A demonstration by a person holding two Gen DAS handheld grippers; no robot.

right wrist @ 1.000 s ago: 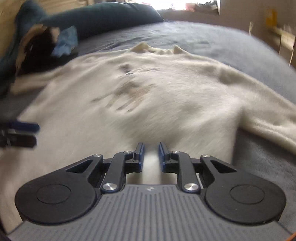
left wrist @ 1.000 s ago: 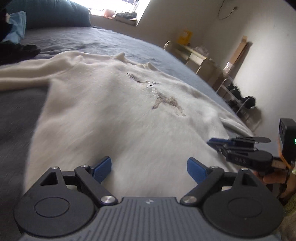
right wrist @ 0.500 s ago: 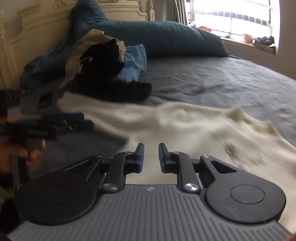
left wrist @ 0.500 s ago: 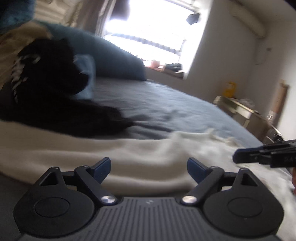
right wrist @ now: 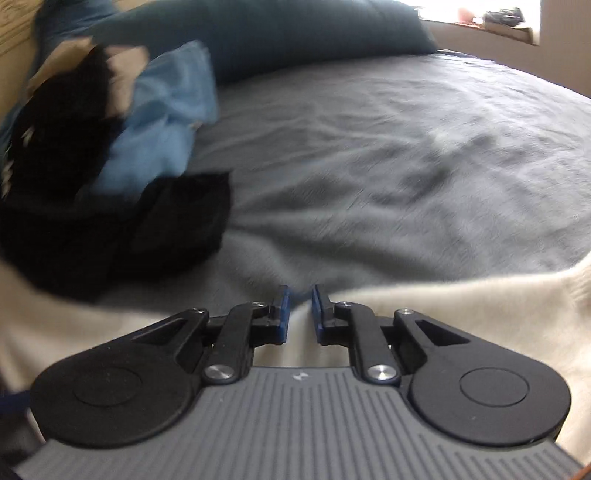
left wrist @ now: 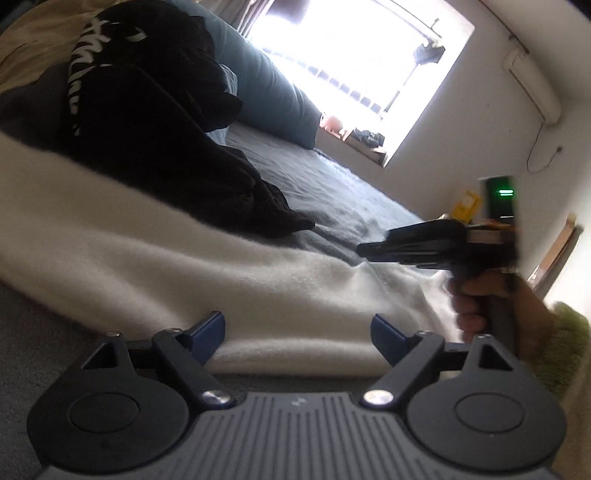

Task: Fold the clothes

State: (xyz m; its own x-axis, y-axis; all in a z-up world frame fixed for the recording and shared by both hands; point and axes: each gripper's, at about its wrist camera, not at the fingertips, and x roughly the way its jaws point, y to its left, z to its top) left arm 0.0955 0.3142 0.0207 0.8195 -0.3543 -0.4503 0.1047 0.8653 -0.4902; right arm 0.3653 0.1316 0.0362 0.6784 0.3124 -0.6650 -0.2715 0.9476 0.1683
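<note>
Left gripper [left wrist: 297, 334]: jaws stand wide apart, nothing between the blue pads. They hang just over the near edge of the cream sweater [left wrist: 184, 251]; contact with the cloth cannot be confirmed.

Right gripper [right wrist: 298, 314]: jaws nearly closed, a narrow slit left between the pads. Cream knit shows behind that slit, but whether any fold is pinched there cannot be told. From the left wrist view the same tool appears side-on, held by a hand [left wrist: 491, 299] in a green cuff, above the sweater's far portion.

Cream sweater, sleeve portion: a long pale band lying flat across the grey bedspread [right wrist: 388, 155], running from the left gripper toward the right one. No crease or doubled layer visible in it.

Black garment [left wrist: 147, 122], white lettering: heaped just beyond the sweater, one edge resting on or against it. Unfolded.

Light blue garment [right wrist: 162, 122]: crumpled against the black heap. Unfolded.

Teal pillow [right wrist: 258, 33]: at the head of the bed, behind the pile.

Window [left wrist: 351, 51]: bright, washed out.

Task status, as judged: early. The sweater is spread out but no fold shows; the sleeve looks to be the first part to bring inward. Two further garments remain in a heap. No finished stack in either view.
</note>
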